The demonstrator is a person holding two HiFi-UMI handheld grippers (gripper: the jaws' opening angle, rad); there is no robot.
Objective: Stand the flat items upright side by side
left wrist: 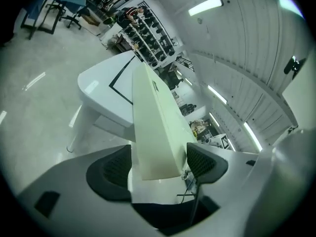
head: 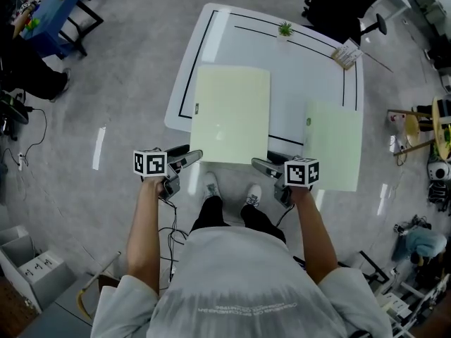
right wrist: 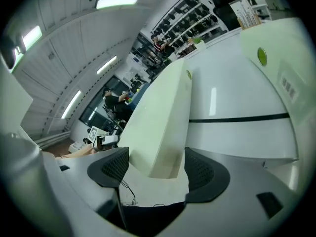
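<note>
I am seeing the pale green flat rectangular box [head: 230, 111] lying flat on the white table [head: 310, 69], long axis pointing away from me, near short end overhanging the front edge. The left gripper [head: 192, 158] and right gripper [head: 262, 165] are standing wide-jawed around its two near corners, pads not pressing.

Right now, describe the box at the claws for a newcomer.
On the white table lie two pale green flat boxes. It's the middle box, near corners inside the open left claw and right claw; the other box overhangs the right edge.
</note>
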